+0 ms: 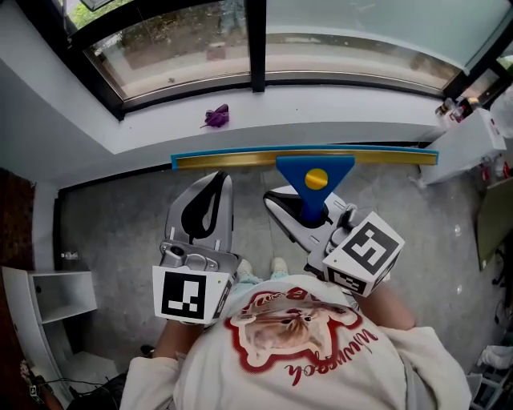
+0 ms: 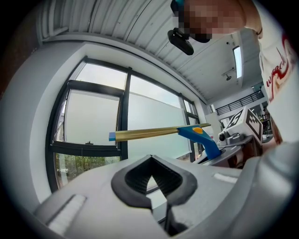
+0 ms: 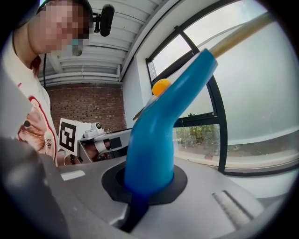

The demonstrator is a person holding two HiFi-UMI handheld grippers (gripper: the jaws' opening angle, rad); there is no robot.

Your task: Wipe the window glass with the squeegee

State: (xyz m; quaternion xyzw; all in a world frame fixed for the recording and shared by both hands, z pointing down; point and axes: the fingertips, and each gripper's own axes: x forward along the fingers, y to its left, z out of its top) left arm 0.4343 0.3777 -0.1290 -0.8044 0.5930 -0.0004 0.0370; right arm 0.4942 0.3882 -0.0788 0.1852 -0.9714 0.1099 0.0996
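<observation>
Right hand-held gripper (image 1: 300, 210) is clamped on the blue handle of the squeegee (image 1: 315, 178). In the right gripper view the handle (image 3: 159, 135) rises straight out of the black pads of that hand-held gripper (image 3: 145, 184), both jaws tight on it. The squeegee's gold blade with blue ends runs left-right, roughly level, in front of the window glass (image 1: 353, 24) and, in the head view, over the near edge of the white sill (image 1: 337, 120). Can't tell if the blade touches the glass. In the left gripper view the squeegee (image 2: 196, 133) sits to the right and further out, with its blade crossing in front of the dark window frame (image 2: 122, 116). Left hand-held gripper (image 1: 210, 196) is just left of the right one, nose pointing at the window, below the left part of the blade and not touching it. Its jaws (image 2: 152, 179) are closed tip to tip with nothing between them, only the small gap in the pads. A small purple scrap (image 1: 216, 117) lies on the sill, far left of the handle. White shelf unit (image 1: 56, 296) stands on the grey floor (image 1: 120, 224) at near left.
</observation>
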